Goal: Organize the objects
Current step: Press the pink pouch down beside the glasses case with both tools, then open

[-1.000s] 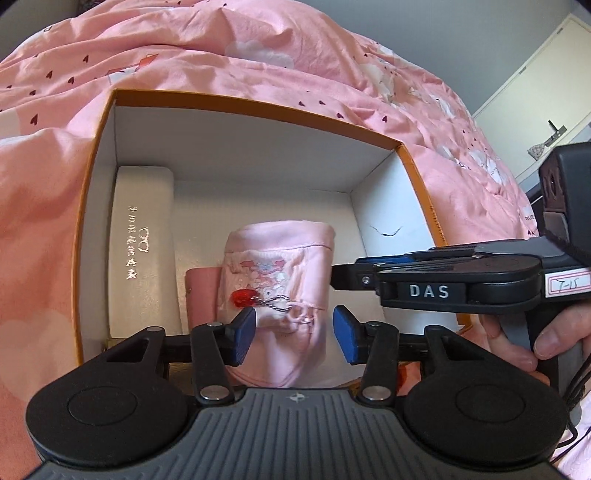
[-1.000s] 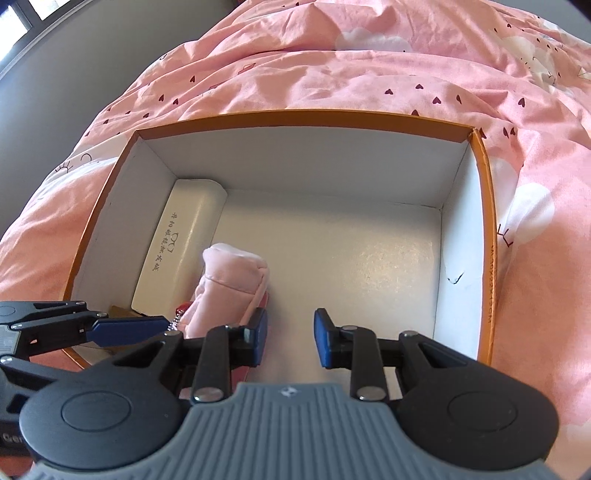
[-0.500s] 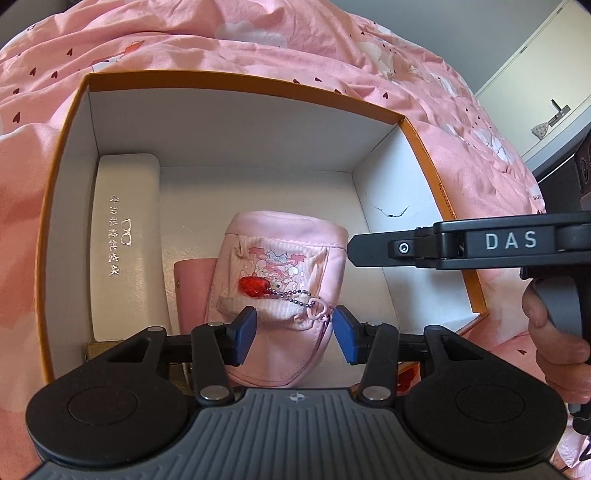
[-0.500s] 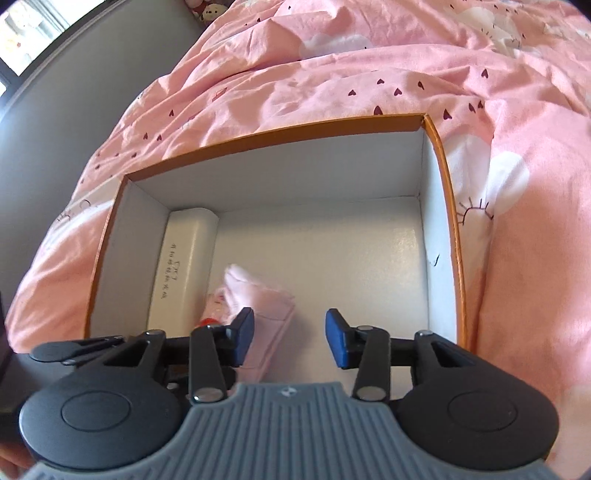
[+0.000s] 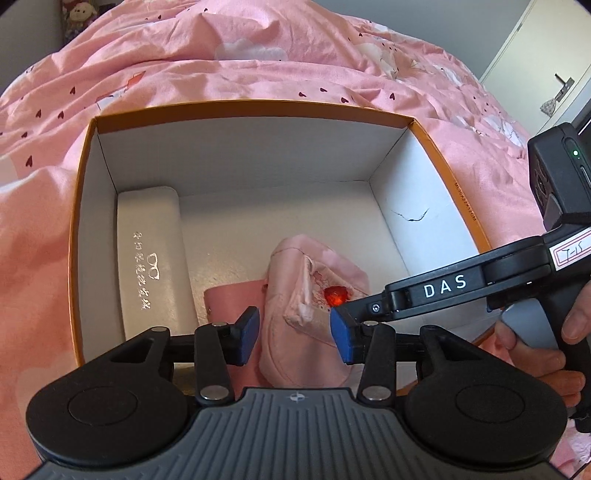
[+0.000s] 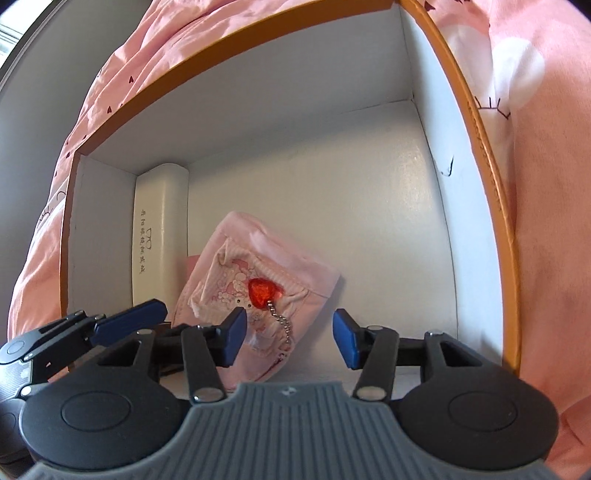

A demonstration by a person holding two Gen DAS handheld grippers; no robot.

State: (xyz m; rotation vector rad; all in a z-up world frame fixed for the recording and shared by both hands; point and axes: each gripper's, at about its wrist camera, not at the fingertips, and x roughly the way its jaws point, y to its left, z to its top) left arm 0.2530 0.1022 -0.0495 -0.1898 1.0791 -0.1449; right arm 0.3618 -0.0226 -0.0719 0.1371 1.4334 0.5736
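An orange-rimmed white box lies on a pink bed. Inside are a white glasses case along the left wall, a flat pink item, and a pink pouch with a red heart charm. My left gripper is open, its fingers either side of the pouch's near end. My right gripper is open and low inside the box, just in front of the pouch and its charm. The right gripper's arm shows in the left wrist view.
Pink heart-print bedding surrounds the box. The right half of the box floor is bare white. A door with a handle stands at the far right. A plush toy sits at the bed's far left.
Both grippers have opened wider. The right gripper has dropped down into the box towards the pouch. The left view has pulled back and the pouch has tipped onto its side.
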